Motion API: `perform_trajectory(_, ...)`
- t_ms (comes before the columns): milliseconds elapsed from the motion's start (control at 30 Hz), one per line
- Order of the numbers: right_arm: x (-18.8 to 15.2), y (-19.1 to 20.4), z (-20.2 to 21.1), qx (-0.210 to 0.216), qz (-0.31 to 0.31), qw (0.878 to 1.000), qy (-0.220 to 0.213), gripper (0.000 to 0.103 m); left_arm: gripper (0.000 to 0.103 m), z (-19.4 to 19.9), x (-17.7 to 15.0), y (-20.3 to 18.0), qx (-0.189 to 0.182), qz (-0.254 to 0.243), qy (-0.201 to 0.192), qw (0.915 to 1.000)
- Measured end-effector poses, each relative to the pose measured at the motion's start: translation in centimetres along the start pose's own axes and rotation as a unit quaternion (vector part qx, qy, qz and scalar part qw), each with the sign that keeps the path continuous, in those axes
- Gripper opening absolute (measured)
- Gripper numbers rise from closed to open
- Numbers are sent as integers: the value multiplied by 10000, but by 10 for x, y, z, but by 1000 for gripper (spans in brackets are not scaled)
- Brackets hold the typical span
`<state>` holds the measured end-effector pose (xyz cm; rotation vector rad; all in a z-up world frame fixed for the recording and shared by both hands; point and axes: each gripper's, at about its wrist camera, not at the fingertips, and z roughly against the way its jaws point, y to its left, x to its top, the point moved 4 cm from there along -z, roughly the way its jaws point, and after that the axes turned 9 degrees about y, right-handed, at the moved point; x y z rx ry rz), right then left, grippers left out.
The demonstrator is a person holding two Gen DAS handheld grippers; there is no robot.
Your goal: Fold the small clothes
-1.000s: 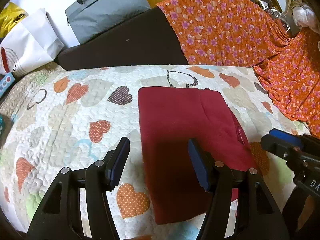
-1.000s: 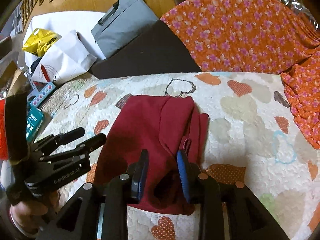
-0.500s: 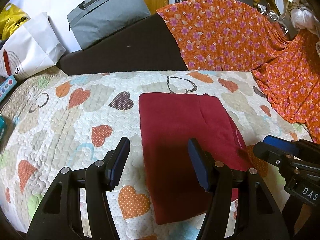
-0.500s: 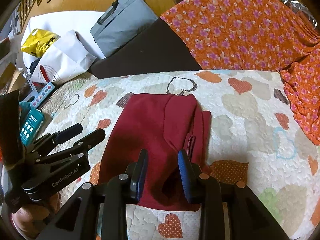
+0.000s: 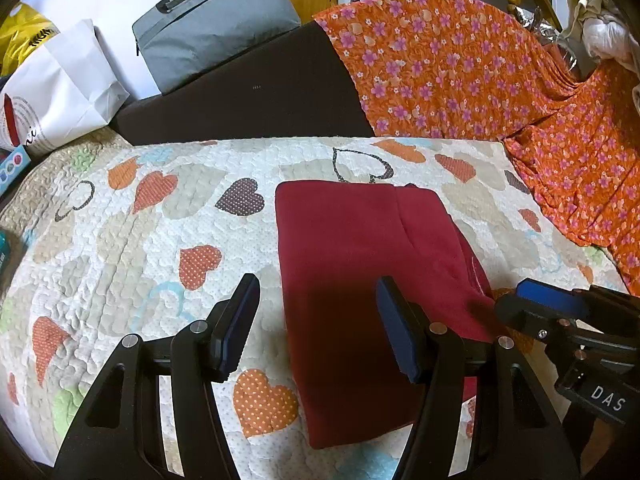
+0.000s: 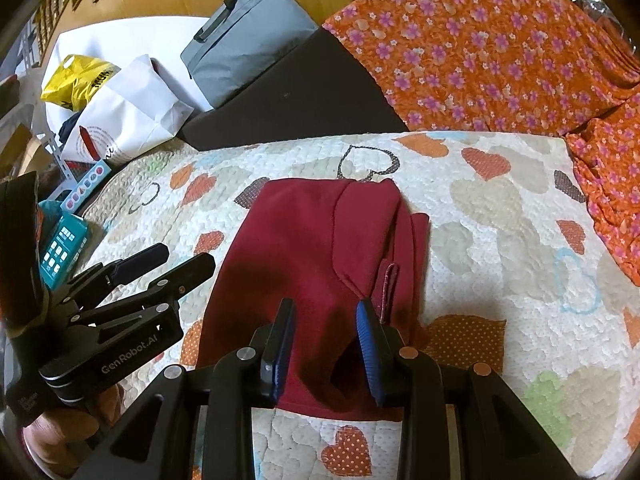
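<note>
Dark red soft fleece garment, already folded into a rectangle, lies flat on the heart-print quilt. Left gripper hovers wide and empty; right gripper narrow, also empty. Cloth looks light, limp, non-slippery; best pinched at the near hem corners.

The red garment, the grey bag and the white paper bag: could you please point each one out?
red garment (image 5: 352, 264), left wrist view, top folded layer.
grey bag (image 5: 216, 28), left wrist view, front panel.
white paper bag (image 6: 132, 116), right wrist view, side face.
</note>
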<state>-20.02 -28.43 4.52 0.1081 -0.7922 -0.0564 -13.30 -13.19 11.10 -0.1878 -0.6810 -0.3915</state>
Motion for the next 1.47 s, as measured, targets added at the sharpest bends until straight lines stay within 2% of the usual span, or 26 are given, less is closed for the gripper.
perform_trajectory(1467, -6, -1, -22, 80, -36, 9995, 299, 31, 61, -10, -1, 5, 16, 73, 177, 9998)
